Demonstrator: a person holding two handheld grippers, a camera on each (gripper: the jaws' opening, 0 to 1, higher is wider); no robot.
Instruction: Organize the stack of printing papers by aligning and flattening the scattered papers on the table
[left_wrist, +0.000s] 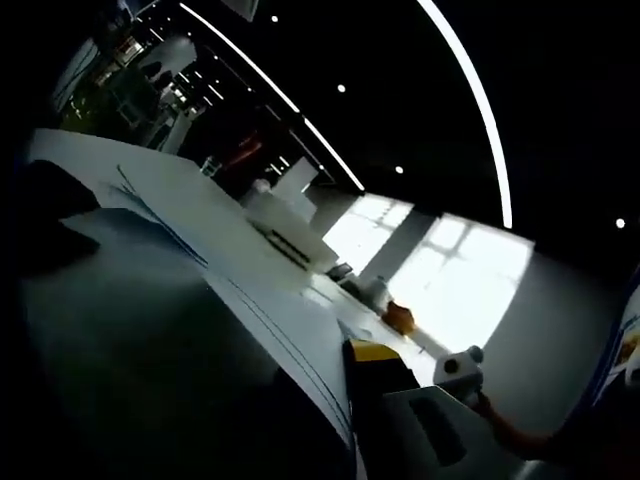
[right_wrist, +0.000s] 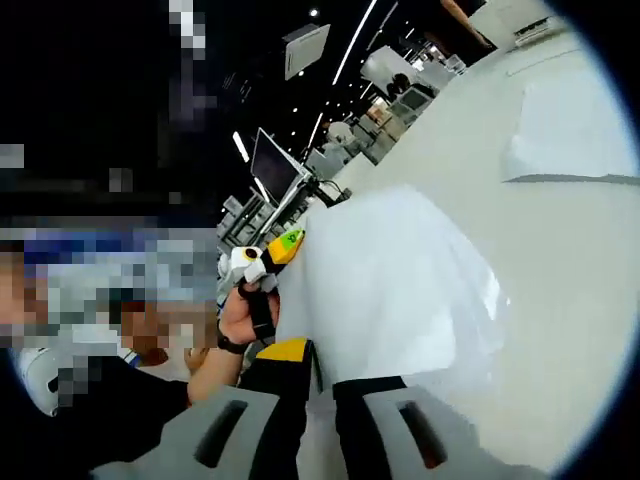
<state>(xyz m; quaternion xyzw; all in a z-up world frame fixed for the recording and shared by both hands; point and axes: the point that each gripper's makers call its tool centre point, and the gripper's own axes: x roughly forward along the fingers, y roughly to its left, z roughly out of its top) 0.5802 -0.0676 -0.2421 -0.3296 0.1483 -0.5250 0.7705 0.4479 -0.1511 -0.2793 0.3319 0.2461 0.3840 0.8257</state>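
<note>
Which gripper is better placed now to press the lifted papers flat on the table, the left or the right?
Probably the right gripper: the papers bulge right above it, over the table. The left gripper sits at the stack's far edge.

papers (right_wrist: 390, 290) on table (right_wrist: 560, 250), before tongs (right_wrist: 320, 405)

The stack of white printing papers (right_wrist: 385, 290) stands lifted off the pale table, its sheets bowed and fanned, their lower edge pinched between the right gripper's (right_wrist: 325, 400) jaws. Seen edge-on, the sheets (left_wrist: 190, 330) spread just beyond the left gripper.
</note>
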